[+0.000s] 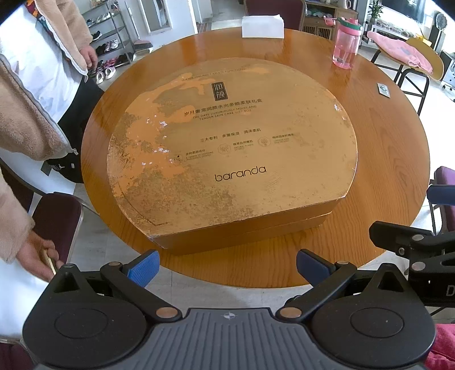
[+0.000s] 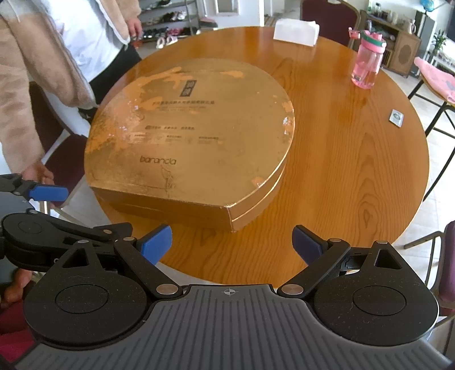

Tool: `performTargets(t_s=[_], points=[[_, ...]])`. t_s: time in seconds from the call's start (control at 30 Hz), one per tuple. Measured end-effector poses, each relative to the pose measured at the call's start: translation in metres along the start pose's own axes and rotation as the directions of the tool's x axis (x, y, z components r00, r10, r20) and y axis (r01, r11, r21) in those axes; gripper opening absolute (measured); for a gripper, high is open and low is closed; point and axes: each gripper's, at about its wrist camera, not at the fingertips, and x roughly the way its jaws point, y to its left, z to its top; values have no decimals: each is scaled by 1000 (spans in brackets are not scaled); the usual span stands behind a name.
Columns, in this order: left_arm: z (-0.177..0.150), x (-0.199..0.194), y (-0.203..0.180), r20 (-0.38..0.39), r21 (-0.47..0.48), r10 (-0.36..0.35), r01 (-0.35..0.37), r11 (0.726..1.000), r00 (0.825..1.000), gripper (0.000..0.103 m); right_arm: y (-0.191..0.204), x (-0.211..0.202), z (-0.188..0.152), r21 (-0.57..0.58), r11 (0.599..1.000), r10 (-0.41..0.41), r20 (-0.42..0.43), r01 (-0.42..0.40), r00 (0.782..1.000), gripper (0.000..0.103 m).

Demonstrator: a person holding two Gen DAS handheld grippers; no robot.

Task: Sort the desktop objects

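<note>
A large gold gift box [image 1: 233,148] with a flat front edge and the word "baranda" lies closed on the round wooden table [image 1: 384,159]. My left gripper [image 1: 227,267] hovers open just in front of the box's front wall, with nothing between its blue pads. In the right wrist view the same gold box [image 2: 193,136] sits ahead and to the left, and my right gripper [image 2: 231,243] stands open near the box's front right corner, empty. A pink water bottle [image 1: 347,42], a white tissue pack [image 1: 263,25] and a small flat packet [image 1: 384,89] lie on the far side.
A person in a beige fleece jacket [image 1: 31,113] stands at the table's left, one hand [image 1: 37,256] low by a dark red chair [image 1: 59,222]. Another chair with a pink cloth [image 1: 403,54] stands at the back right. A shoe rack [image 1: 111,42] is behind.
</note>
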Motion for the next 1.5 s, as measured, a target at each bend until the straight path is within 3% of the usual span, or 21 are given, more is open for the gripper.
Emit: performTargets(t_s=[1.5], points=[[2, 4, 0, -6, 19, -2, 2, 1000, 1000, 103, 0, 5, 0, 8, 1000, -4, -13, 5, 1000, 95]])
